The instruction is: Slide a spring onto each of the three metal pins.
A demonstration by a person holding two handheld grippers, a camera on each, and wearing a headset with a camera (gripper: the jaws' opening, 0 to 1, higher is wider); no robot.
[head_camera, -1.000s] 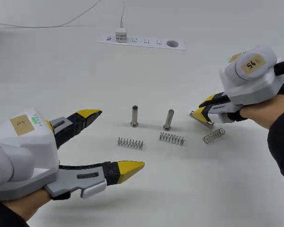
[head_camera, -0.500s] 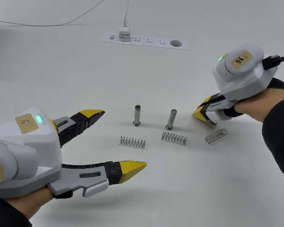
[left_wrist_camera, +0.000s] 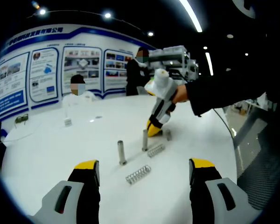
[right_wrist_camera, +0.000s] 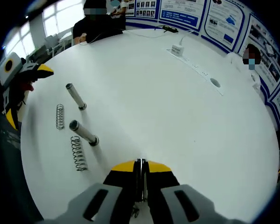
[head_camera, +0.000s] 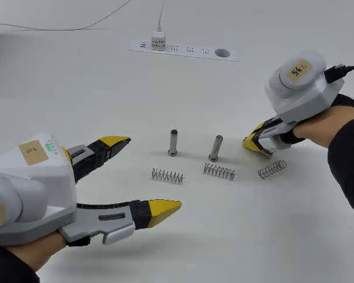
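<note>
A white counter [head_camera: 76,88] seen from above, with a hand-held gripper at either side.

At the near left, the left gripper [head_camera: 140,174] hovers above the counter. Its yellow-tipped fingers [head_camera: 109,143] are spread wide and hold nothing.

Right of it, near the middle of the counter, the left pin [head_camera: 173,142] stands upright and bare. The left spring [head_camera: 167,175] lies flat just in front of it.

Next comes the middle pin [head_camera: 215,148], also upright and bare, with the middle spring [head_camera: 219,171] lying just in front.

Further right, the right gripper [head_camera: 255,144] points down at the counter, its fingers pressed together. They seem to pinch the third pin [head_camera: 264,153], of which a small metal end shows at the tips, at or just above the counter. The right spring [head_camera: 272,169] lies just beside it on the near side.

No spring is on a pin yet. The step in hand looks like standing the third pin in line with the other two. The next move calls for setting it upright and letting go without tipping it. After that, a spring needs picking up and threading over a pin's top.
</note>
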